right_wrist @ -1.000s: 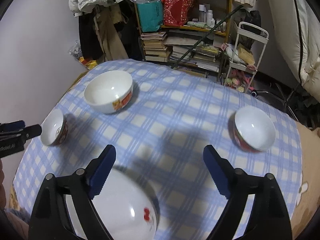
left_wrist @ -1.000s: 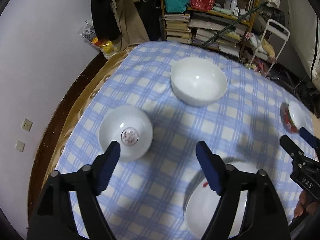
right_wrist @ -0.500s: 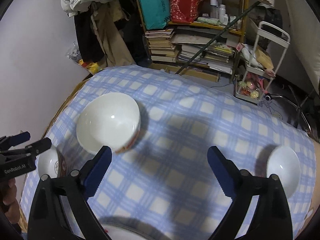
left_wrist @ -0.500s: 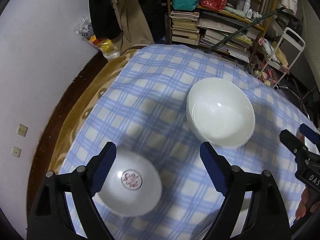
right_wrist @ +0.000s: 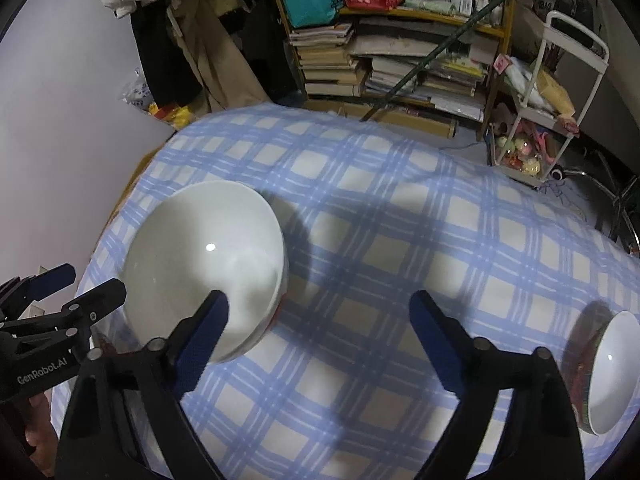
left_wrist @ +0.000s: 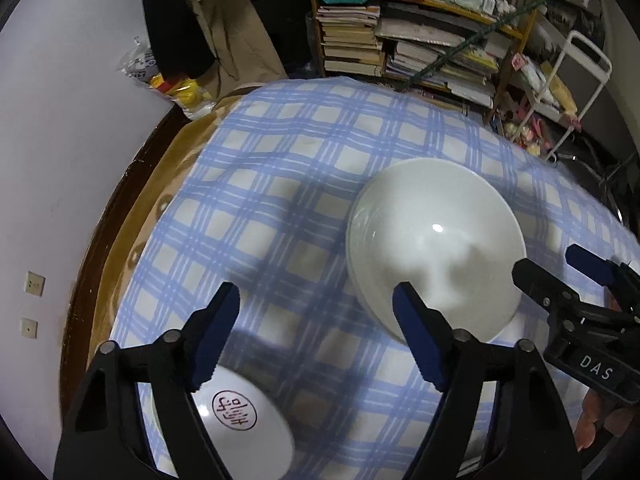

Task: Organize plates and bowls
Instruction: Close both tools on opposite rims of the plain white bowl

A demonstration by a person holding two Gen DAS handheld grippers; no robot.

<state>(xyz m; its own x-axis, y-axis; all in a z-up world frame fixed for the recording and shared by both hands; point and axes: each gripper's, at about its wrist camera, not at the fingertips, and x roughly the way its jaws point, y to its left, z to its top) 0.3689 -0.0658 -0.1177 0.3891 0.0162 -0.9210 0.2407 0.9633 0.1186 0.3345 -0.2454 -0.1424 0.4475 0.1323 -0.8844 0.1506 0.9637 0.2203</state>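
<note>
A large white bowl [left_wrist: 436,256] [right_wrist: 204,264] stands on the blue-checked tablecloth [left_wrist: 280,200] [right_wrist: 400,220]. My left gripper [left_wrist: 316,300] [right_wrist: 94,280] hovers at its left side, right finger over the near rim. My right gripper [right_wrist: 318,304] [left_wrist: 546,260] hovers at the bowl's right side, left finger over the rim. Both jaws are closing, wide apart, with only cloth between the pads. A small white bowl with a red stamp [left_wrist: 240,412] lies under my left gripper. Another small bowl, red outside [right_wrist: 612,368], sits at the far right.
Beyond the table's far edge are a cluttered bookshelf [left_wrist: 420,40] [right_wrist: 400,60], a white wire cart [left_wrist: 568,80] [right_wrist: 552,100] and hanging clothes [right_wrist: 192,40]. A white wall [left_wrist: 60,120] borders the brown table edge [left_wrist: 120,208] on the left.
Both grippers moved forward and down toward the large white bowl, which now looks bigger and closer. The stamped bowl slid to the bottom of the left view; the near plate left view.
</note>
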